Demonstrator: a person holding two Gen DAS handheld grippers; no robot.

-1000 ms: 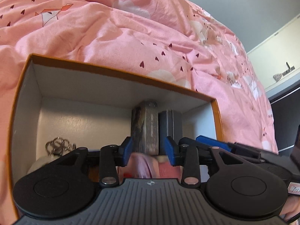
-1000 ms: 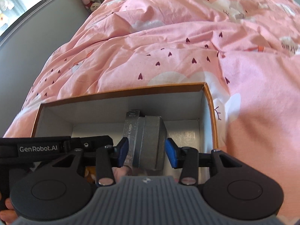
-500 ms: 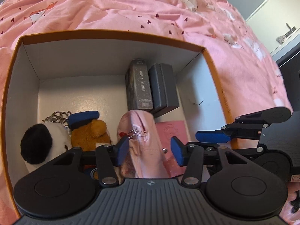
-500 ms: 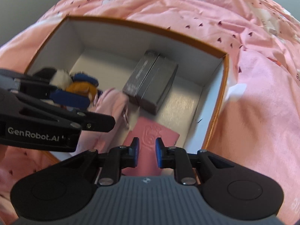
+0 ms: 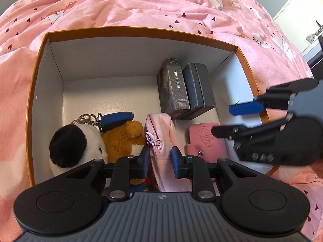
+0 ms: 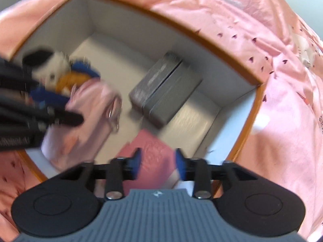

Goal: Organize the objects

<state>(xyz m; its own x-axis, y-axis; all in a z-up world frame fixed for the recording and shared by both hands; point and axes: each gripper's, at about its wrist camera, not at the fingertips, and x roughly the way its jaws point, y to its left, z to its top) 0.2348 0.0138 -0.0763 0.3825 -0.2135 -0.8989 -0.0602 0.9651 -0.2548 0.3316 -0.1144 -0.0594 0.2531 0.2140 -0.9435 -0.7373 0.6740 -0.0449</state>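
A rumpled pink bedcover printed with small dark hearts (image 5: 141, 6) spreads over the bed beyond both tongs, and on it sits an open white cardboard box with an orange rim (image 5: 129, 30), into which both tongs point steeply down. At the far right of the box floor, ahead of the left tongs (image 5: 160, 162), two dark grey rectangular boxes (image 5: 185, 86) lie side by side and touching, one lettered "PHOTO CARD". Left of those tongs lie a black-and-white plush toy with a metal key ring (image 5: 74, 143) and, touching it, an orange-brown plush toy with a blue cap (image 5: 123, 135). The left tongs are closing with a pale pink zippered fabric pouch (image 5: 161, 133) between their blue pads (image 5: 175, 161); the pads appear to touch its sides, and its near end is hidden behind the tool body. The right tongs (image 6: 157, 164) are opening above a flat pink embossed wallet with a snap button (image 5: 203, 139), their pads spread wider than the part of the wallet seen between them, without pressing on it. The right wrist view is blurred, so the wallet's near edge and the left tool at its left border are hard to make out.
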